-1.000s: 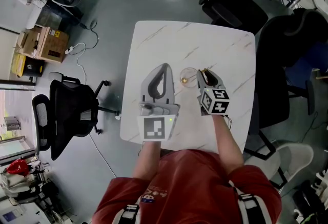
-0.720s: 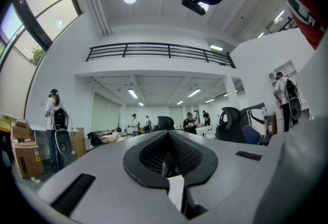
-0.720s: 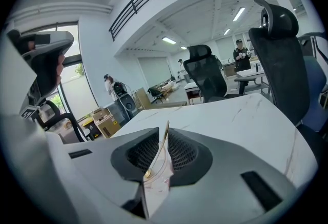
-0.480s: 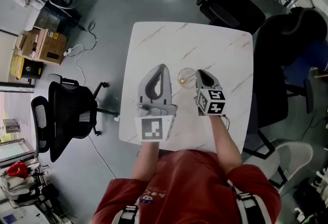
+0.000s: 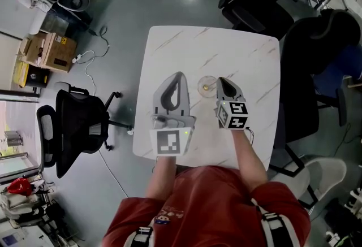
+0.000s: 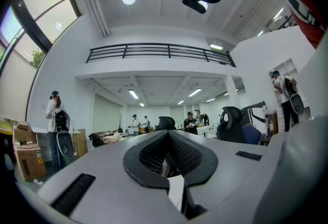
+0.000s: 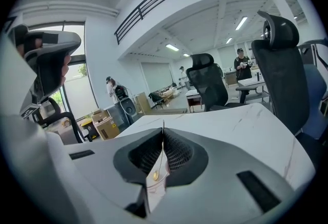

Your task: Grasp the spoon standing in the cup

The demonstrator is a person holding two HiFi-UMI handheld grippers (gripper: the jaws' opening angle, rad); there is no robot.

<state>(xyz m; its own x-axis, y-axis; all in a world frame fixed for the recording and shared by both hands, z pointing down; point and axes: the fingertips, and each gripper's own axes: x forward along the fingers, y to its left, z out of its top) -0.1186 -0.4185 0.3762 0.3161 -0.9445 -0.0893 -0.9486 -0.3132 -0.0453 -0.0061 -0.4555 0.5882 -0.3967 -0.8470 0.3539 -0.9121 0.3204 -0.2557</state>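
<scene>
A clear glass cup [image 5: 208,81] stands near the middle of the white marble table [image 5: 186,42], with a gold spoon [image 5: 204,89] in it. My right gripper [image 5: 220,80] reaches to the cup's right rim. Its jaws have just been closing and now pinch the spoon's thin handle [image 7: 156,172], which runs up between the pads of the right gripper [image 7: 163,128]. The cup itself is hidden below the jaws in the right gripper view. My left gripper [image 5: 179,74] lies level to the left of the cup, apart from it. The left gripper [image 6: 168,134] is shut with nothing between its pads.
A black office chair [image 5: 76,121] stands on the floor left of the table. More dark chairs [image 5: 254,3] crowd its far and right sides. Cardboard boxes [image 5: 48,48] sit at the far left. The table's near edge lies just under my hands.
The right gripper's jaws have closed from open onto the spoon handle and shifted slightly at the cup. The left gripper has stayed where it was.
</scene>
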